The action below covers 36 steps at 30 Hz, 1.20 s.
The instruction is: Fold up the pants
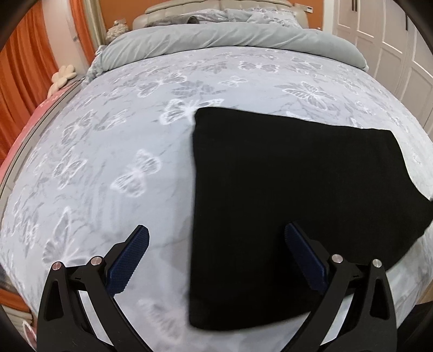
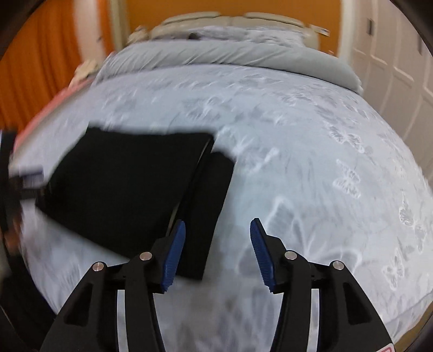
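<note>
The folded black pants (image 1: 284, 195) are seen flat on the bed (image 1: 121, 162), long axis toward twelve o'clock. They lie at one o'clock from the wide, empty left gripper (image 1: 216, 257) and at ten o'clock from the half-open, empty right gripper (image 2: 217, 249). Beyond are a rolled grey duvet (image 1: 230, 40), orange curtains (image 1: 19, 81) and white doors (image 1: 392, 40).

We are in a home bedroom. We see a wide bed (image 1: 135, 162) spread with a pale blue butterfly-print cover, a grey duvet (image 1: 230, 40) rolled back toward the padded headboard (image 1: 216, 8), orange curtains (image 1: 21, 67) on the left, and white panelled wardrobe doors (image 1: 379, 32) on the right.
</note>
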Each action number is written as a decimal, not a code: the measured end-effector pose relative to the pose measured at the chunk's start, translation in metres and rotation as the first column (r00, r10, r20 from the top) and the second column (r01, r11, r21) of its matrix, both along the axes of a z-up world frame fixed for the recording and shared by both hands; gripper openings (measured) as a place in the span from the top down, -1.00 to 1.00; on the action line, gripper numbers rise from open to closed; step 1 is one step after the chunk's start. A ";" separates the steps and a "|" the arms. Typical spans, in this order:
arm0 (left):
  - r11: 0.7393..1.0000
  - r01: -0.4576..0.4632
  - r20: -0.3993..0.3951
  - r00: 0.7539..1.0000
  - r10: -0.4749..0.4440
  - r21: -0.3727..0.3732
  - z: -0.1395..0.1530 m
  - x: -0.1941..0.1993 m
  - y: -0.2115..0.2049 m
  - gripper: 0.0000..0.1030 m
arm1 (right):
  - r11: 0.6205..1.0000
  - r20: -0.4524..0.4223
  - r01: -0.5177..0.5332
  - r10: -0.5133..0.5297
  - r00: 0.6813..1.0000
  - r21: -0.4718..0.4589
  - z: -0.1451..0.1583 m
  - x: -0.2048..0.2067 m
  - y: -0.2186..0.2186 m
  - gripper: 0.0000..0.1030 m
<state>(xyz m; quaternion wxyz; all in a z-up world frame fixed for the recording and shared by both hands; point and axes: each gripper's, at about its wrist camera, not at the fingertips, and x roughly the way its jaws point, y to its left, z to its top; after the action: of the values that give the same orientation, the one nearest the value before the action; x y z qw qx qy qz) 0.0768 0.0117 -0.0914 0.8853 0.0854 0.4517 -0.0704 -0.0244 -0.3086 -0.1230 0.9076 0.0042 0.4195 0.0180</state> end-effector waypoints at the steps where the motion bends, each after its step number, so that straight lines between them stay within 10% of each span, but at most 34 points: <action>1: 1.000 -0.001 -0.010 1.000 0.000 -0.013 0.002 -0.004 0.005 -0.91 | 0.999 0.003 -0.031 0.032 0.999 -0.038 -0.005 -0.010 0.009 0.04; 11: 0.998 0.025 -0.033 0.999 -0.026 -0.050 -0.015 -0.027 0.030 -0.91 | 0.975 -0.046 -0.110 0.103 0.994 -0.192 -0.036 -0.010 0.050 0.10; 15: 0.999 0.021 -0.035 0.999 -0.023 -0.034 -0.018 -0.026 0.028 -0.91 | 0.991 -0.049 -0.059 0.054 0.997 -0.119 -0.033 0.001 0.039 0.70; 19: 0.999 0.014 -0.040 0.999 -0.016 -0.041 -0.016 -0.027 0.027 -0.91 | 0.995 -0.012 0.047 -0.046 0.999 0.086 -0.011 -0.009 0.004 0.79; 23: 1.000 0.021 -0.029 0.999 -0.021 -0.002 -0.019 -0.027 0.021 -0.91 | 0.991 -0.175 0.116 -0.103 0.979 0.066 -0.049 -0.003 -0.013 0.87; 29: 1.000 0.009 -0.024 1.000 -0.009 0.012 -0.016 -0.028 0.021 -0.91 | 0.956 -0.033 0.166 -0.163 0.986 0.241 -0.008 -0.019 -0.040 0.57; 31: 1.000 0.007 -0.025 1.000 -0.007 0.012 -0.015 -0.028 0.021 -0.91 | 0.937 0.003 0.165 -0.174 0.985 0.307 0.001 -0.019 -0.045 0.08; 36: 1.000 0.002 -0.027 1.000 -0.001 0.012 -0.015 -0.028 0.023 -0.91 | 0.931 -0.030 0.176 -0.176 0.984 0.321 -0.003 -0.001 -0.038 0.04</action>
<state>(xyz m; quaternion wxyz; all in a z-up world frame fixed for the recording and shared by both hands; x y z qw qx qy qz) 0.0491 0.0349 -0.1066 0.8784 0.0903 0.4642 -0.0695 -0.0254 -0.3461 -0.1260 0.8925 0.1899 0.4092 0.0050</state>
